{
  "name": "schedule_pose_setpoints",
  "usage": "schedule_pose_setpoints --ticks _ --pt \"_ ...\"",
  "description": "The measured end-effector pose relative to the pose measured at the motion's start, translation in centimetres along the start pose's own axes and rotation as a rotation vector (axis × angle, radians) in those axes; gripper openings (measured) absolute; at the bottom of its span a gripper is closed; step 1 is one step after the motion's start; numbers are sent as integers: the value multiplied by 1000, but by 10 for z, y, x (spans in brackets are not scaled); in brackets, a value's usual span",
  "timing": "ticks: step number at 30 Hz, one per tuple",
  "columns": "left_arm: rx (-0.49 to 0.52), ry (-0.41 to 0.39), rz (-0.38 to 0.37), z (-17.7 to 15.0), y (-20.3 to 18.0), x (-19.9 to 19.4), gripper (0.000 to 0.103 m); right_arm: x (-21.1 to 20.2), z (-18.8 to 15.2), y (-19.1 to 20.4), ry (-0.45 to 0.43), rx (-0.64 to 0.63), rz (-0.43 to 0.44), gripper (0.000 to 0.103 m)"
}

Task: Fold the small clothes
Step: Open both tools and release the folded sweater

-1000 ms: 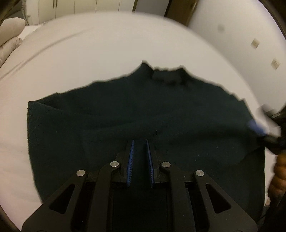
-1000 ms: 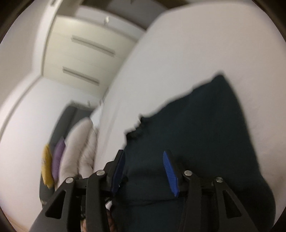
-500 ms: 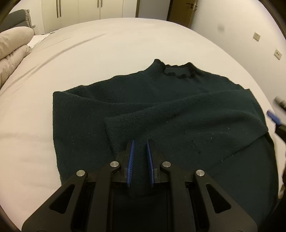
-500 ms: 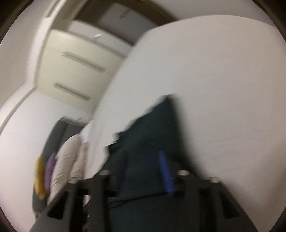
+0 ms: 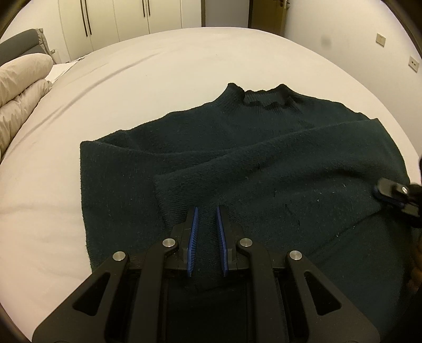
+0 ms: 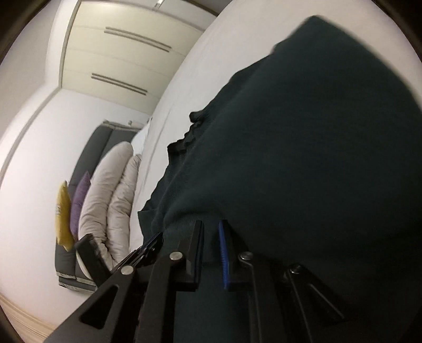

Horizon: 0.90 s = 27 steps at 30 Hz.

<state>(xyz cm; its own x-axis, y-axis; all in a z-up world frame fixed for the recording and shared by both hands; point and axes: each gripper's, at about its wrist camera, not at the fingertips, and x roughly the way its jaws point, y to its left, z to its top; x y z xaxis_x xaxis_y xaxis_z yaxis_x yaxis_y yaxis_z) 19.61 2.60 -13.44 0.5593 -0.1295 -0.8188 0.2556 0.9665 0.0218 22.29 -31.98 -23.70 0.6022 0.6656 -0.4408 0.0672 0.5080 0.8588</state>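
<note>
A dark green knit sweater (image 5: pixel 250 158) lies on a white bed (image 5: pixel 132 74), collar at the far side, both sleeves folded across the body. My left gripper (image 5: pixel 207 216) is shut on the sweater's near hem, fabric pinched between its blue pads. My right gripper (image 6: pixel 211 232) is shut on the sweater (image 6: pixel 303 145) at its right edge; it also shows at the right edge of the left wrist view (image 5: pixel 395 195).
Beige pillows (image 5: pixel 18 87) lie at the bed's left. White wardrobe doors (image 5: pixel 118 18) stand behind the bed. In the right wrist view, a yellow cushion (image 6: pixel 63 211) and a purple cushion (image 6: pixel 79 200) lean on a grey headboard (image 6: pixel 97 142).
The right gripper has closed on the sweater's right edge after swinging in. The left gripper has stayed shut on the hem and pulled back, so more of the sweater shows.
</note>
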Motion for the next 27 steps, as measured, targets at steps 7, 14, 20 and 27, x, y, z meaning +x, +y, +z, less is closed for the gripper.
schedule_pose_setpoints --ticks 7,14,20,27 --pt "-33 0 -16 -2 5 -8 15 -61 -35 3 -64 -66 -146 37" --pt "-154 -14 -64 -42 38 -75 39 -161 -85 29 -213 -214 -257 69" --pt "-293 -59 -59 -116 73 -144 82 -210 -130 26 -238 -252 -325 75" --pt "-432 -31 -249 -186 70 -182 82 -179 -160 43 -202 -267 -193 79"
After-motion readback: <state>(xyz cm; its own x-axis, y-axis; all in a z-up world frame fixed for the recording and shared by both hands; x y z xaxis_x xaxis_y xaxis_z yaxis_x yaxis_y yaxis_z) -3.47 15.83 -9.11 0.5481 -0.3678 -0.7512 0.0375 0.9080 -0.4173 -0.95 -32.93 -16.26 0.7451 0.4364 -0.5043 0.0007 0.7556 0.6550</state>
